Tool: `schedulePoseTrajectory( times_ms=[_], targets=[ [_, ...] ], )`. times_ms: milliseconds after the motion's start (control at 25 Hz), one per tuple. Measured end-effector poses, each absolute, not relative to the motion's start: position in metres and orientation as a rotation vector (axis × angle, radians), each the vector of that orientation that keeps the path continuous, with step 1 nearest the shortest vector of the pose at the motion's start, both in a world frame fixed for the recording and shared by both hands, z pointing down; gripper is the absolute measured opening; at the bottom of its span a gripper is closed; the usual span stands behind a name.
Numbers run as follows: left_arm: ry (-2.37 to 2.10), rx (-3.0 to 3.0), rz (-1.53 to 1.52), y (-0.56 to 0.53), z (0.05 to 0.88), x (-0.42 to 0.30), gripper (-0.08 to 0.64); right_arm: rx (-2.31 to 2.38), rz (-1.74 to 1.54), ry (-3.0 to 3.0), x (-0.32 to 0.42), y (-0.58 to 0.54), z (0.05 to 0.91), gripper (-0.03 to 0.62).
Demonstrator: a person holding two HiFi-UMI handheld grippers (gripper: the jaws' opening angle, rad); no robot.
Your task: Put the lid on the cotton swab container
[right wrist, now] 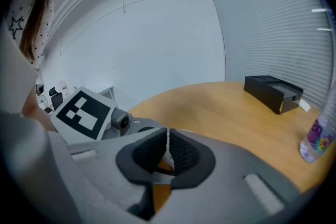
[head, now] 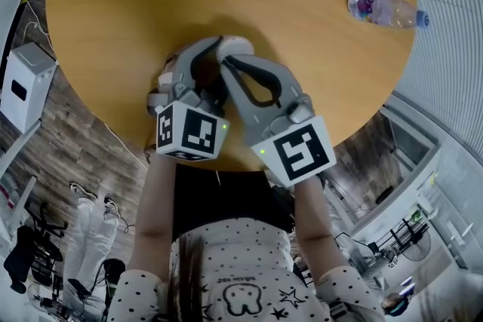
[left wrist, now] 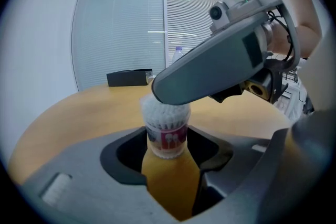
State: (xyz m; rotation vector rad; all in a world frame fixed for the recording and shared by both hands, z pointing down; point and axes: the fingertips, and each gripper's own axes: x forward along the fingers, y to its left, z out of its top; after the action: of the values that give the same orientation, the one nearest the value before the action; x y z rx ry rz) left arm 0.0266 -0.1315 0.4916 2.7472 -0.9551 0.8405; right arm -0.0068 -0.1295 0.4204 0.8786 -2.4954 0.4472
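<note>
The cotton swab container (left wrist: 167, 134), a small clear tub full of white swabs with a red label, stands upright on the round wooden table (head: 302, 11). My left gripper (left wrist: 167, 150) is shut on its sides. My right gripper (left wrist: 173, 93) reaches across just above the swab tips and hides the container's top. In the right gripper view my right gripper (right wrist: 167, 152) is shut on the thin clear lid (right wrist: 167, 140), seen edge-on between the pads. In the head view both grippers, left (head: 215, 55) and right (head: 229, 65), meet at the white container (head: 240, 47) near the table's front.
A clear water bottle (head: 383, 10) lies at the table's far right. A black box (right wrist: 273, 93) sits on the table beyond the grippers. The table edge (head: 143, 139) curves close under the grippers. Blinds (left wrist: 126, 18) line the far wall.
</note>
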Motion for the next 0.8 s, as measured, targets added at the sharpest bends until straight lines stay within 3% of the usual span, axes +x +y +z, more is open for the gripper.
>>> schedulePoseTrajectory(
  times_ms=[600, 800],
  targets=[
    [-0.951, 2.750, 0.854, -0.131, 0.491, 0.027, 0.244, 0.944, 0.551, -2.542, -0.006, -0.128, 0.419, 0.018],
    [-0.942, 2.745, 0.880, -0.130, 0.493, 0.030, 0.244, 0.785, 0.286, -2.478, -0.003, -0.120, 0.421, 0.018]
  ],
)
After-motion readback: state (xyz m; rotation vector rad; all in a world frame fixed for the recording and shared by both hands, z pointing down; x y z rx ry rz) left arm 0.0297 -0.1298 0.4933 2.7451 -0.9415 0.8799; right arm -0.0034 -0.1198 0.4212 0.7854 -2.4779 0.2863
